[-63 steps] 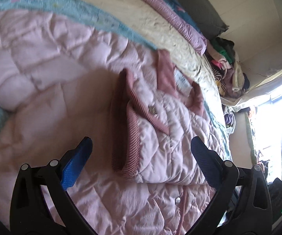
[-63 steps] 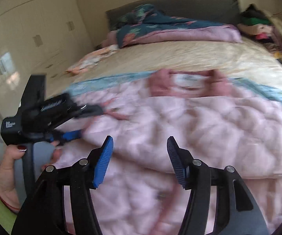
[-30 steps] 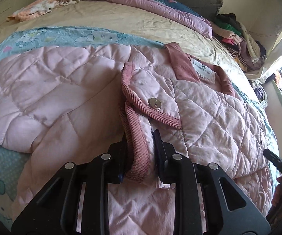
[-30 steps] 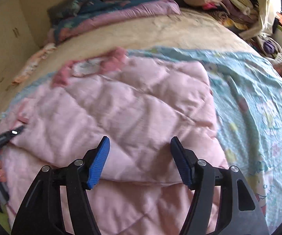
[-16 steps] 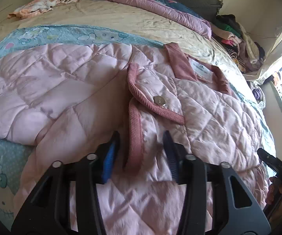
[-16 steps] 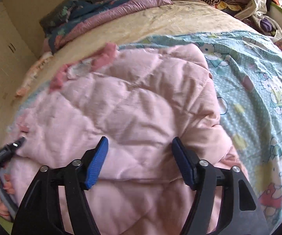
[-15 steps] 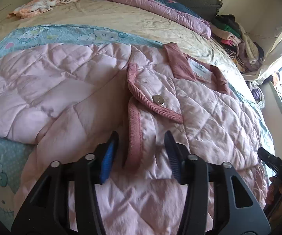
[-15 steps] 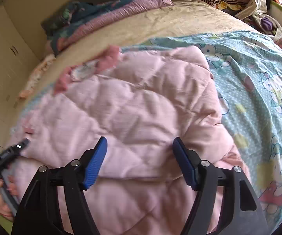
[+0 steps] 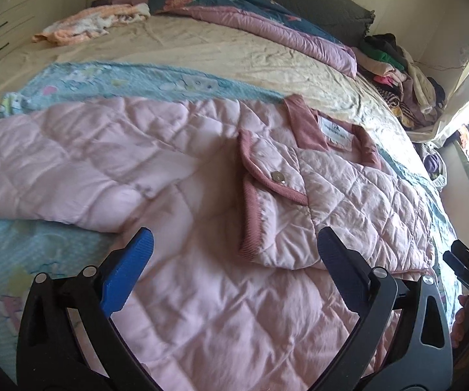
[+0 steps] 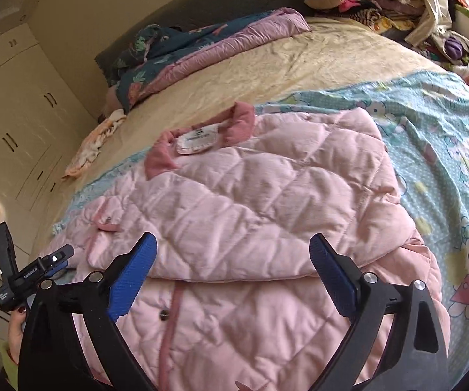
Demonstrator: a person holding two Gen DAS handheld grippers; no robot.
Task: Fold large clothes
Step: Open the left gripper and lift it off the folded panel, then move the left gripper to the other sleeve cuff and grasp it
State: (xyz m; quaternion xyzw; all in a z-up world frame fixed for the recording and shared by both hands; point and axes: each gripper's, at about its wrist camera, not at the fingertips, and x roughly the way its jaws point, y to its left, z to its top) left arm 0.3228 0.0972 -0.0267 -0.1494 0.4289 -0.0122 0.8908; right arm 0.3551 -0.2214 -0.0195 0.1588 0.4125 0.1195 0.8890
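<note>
A pink quilted jacket (image 9: 202, 260) with darker pink ribbed trim lies on the bed, one sleeve stretched out to the left and the right side folded over the body. Its cuffed sleeve end with a snap button (image 9: 278, 176) rests on top. My left gripper (image 9: 234, 254) hovers above the jacket, jaws opening wide, nothing between them. In the right wrist view the same jacket (image 10: 250, 202) shows its collar label (image 10: 198, 138). My right gripper (image 10: 233, 260) hangs over the folded edge, jaws opening, pads clear of the fabric.
A light blue cartoon-print sheet (image 10: 446, 150) lies under the jacket on a cream bedspread (image 9: 202, 49). A folded floral quilt (image 9: 250, 9) and a heap of clothes (image 9: 397, 71) sit at the head. Cream wardrobes (image 10: 12, 114) stand to the left.
The left gripper let go of the ribbed sleeve cuff, spread wide and rose back from it. The right gripper also widened and lifted, and the folded jacket stays where it lay.
</note>
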